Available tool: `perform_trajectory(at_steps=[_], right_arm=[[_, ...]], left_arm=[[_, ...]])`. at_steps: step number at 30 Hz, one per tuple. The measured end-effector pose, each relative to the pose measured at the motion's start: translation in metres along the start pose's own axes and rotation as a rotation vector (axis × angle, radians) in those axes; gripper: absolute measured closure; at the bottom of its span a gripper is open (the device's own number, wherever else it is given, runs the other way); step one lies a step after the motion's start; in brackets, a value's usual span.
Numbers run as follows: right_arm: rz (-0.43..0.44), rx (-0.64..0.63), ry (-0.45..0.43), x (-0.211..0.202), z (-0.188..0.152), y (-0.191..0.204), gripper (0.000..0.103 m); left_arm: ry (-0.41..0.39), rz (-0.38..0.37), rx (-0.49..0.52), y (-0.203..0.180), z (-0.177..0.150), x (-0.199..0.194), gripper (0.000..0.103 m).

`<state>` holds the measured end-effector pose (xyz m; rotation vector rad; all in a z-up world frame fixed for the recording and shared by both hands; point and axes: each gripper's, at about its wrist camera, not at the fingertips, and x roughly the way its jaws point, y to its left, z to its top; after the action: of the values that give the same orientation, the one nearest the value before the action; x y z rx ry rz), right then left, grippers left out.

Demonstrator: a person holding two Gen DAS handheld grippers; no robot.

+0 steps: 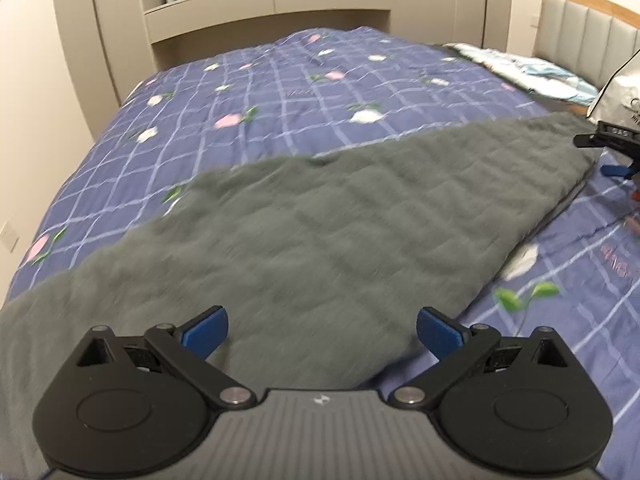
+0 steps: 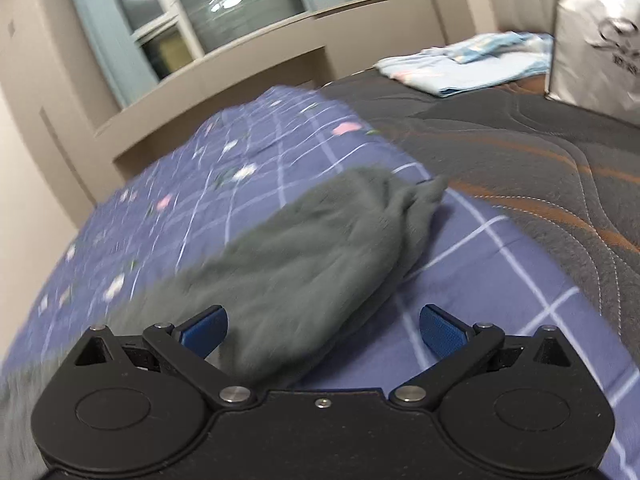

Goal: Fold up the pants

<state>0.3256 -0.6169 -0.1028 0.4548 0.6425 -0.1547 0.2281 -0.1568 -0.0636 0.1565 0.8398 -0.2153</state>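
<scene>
Left gripper [image 1: 322,332]: I hold it low over the near part of the pants, its blue fingers [image 1: 206,330] spread wide with nothing between them.
Right gripper [image 2: 323,330]: also spread wide and empty in my other hand; its left finger is over grey cloth, its right finger over the quilt. In the left wrist view it shows at the far right edge [image 1: 618,160], just beside the far end of the pants.
Pants [image 1: 304,232]: grey and fuzzy, lying flat on the quilt in one long band that runs from the near left to the far right. In the right wrist view the end nearest me [image 2: 304,256] is rounded and slightly bunched, with a small crumpled tip at its far corner. Both views are blurred, so I cannot tell seams or waistband.
Quilt [image 1: 280,80]: blue with a white grid and pink and white flowers, covering most of the bed under the pants.
Mattress [image 2: 520,160]: dark grey with orange stitched lines, bare to the right of the quilt.
Folded cloth [image 2: 472,64]: pale blue, lying at the far end of the mattress.
Bag [image 2: 600,36]: white with a dark logo, standing at the far right.
Window [image 2: 224,4]: beyond the bed, above a beige ledge.
</scene>
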Motion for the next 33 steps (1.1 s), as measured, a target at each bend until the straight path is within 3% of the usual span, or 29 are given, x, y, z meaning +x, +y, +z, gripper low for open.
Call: perform_trajectory(at_steps=[5, 10, 14, 16, 24, 33], right_arm=[[0.014, 0.074, -0.025, 0.013, 0.013, -0.014, 0.006], [-0.070, 0.115, -0.073, 0.017, 0.020, -0.016, 0.044], [-0.091, 0.111, -0.074, 0.017, 0.023, -0.015, 0.060], [-0.094, 0.075, -0.080, 0.016, 0.025, -0.010, 0.079], [-0.086, -0.162, -0.173, -0.012, 0.036, 0.039, 0.083], [0.063, -0.567, -0.286, -0.072, 0.022, 0.141, 0.083]], left_arm=[[0.001, -0.015, -0.020, -0.014, 0.019, 0.019, 0.001], [0.066, 0.016, -0.042, -0.020, 0.026, 0.044, 0.001], [0.073, 0.035, -0.034, -0.022, 0.027, 0.049, 0.000], [0.077, 0.031, -0.038, -0.022, 0.029, 0.049, 0.000], [0.046, -0.034, -0.133, -0.007, 0.039, 0.034, 0.000], [-0.061, -0.237, -0.345, 0.022, 0.058, 0.004, 0.001]])
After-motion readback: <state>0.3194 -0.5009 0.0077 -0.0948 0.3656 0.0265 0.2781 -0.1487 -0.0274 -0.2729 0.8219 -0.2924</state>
